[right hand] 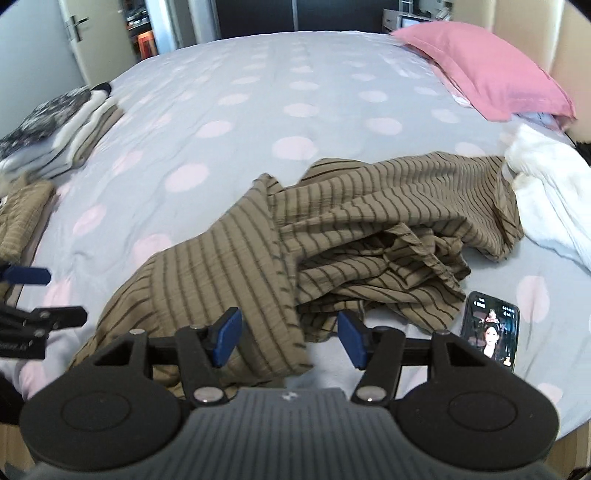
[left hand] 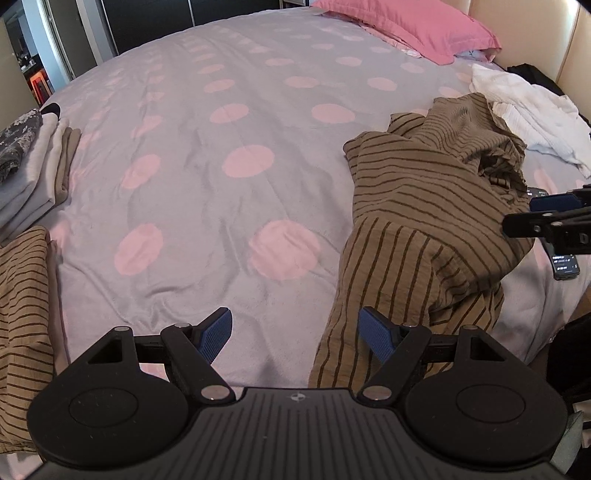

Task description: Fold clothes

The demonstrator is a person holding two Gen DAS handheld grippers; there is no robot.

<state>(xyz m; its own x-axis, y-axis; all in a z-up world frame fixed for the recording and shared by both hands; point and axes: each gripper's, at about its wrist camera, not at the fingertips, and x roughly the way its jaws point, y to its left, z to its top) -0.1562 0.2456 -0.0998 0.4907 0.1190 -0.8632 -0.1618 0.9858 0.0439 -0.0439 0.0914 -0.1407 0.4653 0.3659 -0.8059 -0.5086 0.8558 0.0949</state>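
Striped garment [right hand: 332, 236] lies crumpled at the right wrist frame's centre on the bed [right hand: 258, 92], its long axis running lower left to upper right. Right gripper [right hand: 290, 338] and left gripper [left hand: 295, 334] both gape wide, holding nothing. A pinch could likely catch several bunched layers, or nudge the phone [right hand: 491, 328] just beside it

A wide bed covered in a grey duvet with pale pink polka dots [left hand: 221, 192] fills both views. At its head a pink rectangular fabric pillow [left hand: 410, 27] lies beside a cream padded headboard [left hand: 532, 40]. A black smartphone with a lit screen [right hand: 491, 328] rests flat on the duvet near the bed's edge. Beyond the far side stands a pale door with a metal handle [right hand: 74, 26].
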